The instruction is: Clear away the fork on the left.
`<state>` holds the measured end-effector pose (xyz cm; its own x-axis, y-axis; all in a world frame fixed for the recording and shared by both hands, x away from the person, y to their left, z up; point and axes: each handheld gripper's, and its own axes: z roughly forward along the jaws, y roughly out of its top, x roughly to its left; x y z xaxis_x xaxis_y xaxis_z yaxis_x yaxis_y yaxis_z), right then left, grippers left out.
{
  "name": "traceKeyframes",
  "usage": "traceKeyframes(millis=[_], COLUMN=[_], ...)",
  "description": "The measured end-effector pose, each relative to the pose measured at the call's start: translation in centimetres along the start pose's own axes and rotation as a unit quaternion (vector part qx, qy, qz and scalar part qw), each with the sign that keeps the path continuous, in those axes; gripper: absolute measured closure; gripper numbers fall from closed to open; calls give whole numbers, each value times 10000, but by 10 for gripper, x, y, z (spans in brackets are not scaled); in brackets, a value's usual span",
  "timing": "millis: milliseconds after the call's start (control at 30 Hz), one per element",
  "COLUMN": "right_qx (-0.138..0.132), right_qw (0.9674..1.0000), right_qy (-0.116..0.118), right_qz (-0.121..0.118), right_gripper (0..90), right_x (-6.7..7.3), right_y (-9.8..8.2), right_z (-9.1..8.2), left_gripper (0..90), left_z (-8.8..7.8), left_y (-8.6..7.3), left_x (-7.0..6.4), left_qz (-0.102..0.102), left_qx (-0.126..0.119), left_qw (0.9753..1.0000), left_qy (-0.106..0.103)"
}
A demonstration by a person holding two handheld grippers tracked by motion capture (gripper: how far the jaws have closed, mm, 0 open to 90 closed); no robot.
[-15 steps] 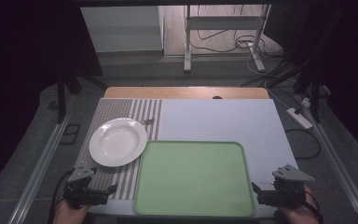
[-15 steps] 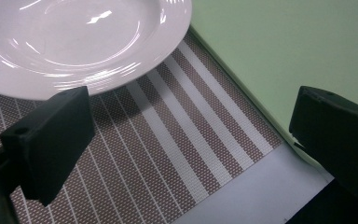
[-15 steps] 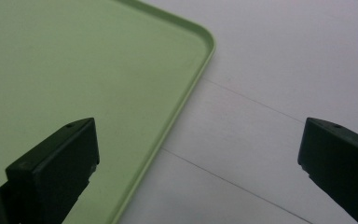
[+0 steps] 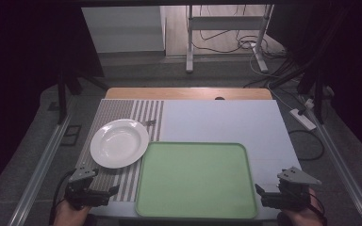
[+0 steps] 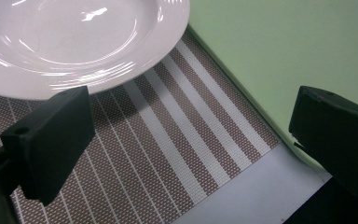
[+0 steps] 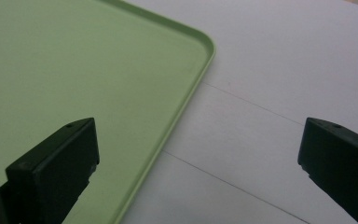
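Nothing has moved: both tongs stay open beside tray [image 4: 195, 181].

Striped placemat [image 4: 122, 110] laid flat at left of white table top [image 4: 226, 122]. Wooden strip [image 4: 188, 93] along far edge. On floor beyond: metal stand [image 4: 188, 47], loose cables [image 4: 219, 44]. Power strip [image 4: 304, 118] at right.

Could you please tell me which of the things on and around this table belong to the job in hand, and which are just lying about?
In the job: white plate, green tray, left gripper, right gripper, both open.

Lying about: striped placemat, power strip, metal stand, floor cables.
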<state>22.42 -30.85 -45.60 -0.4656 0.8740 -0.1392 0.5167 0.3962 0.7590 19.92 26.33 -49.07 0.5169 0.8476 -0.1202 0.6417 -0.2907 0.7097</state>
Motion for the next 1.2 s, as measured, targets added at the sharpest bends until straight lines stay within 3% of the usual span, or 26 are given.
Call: traceKeyframes(millis=[200, 467, 567, 1200], right_qx=[13, 47, 53, 63], right_qw=[10000, 10000, 9999, 9999], right_qy=[-12, -12, -52, -67], right_qz=[-22, -80, -89, -117], right_gripper=[0, 0, 0, 0], right_x=[1, 2, 2, 3], right_y=[0, 0, 0, 0], right_z=[0, 0, 1, 2], left_gripper=[12, 5, 0, 0], left_z=[0, 3, 4, 22], left_y=[0, 2, 6, 23], left_x=[3, 4, 4, 4], left_qz=[-128, -150, -191, 117], left_qx=[14, 142, 62, 210], left_qw=[9999, 9997, 9996, 9996], left_qy=[-71, -100, -222, -152])
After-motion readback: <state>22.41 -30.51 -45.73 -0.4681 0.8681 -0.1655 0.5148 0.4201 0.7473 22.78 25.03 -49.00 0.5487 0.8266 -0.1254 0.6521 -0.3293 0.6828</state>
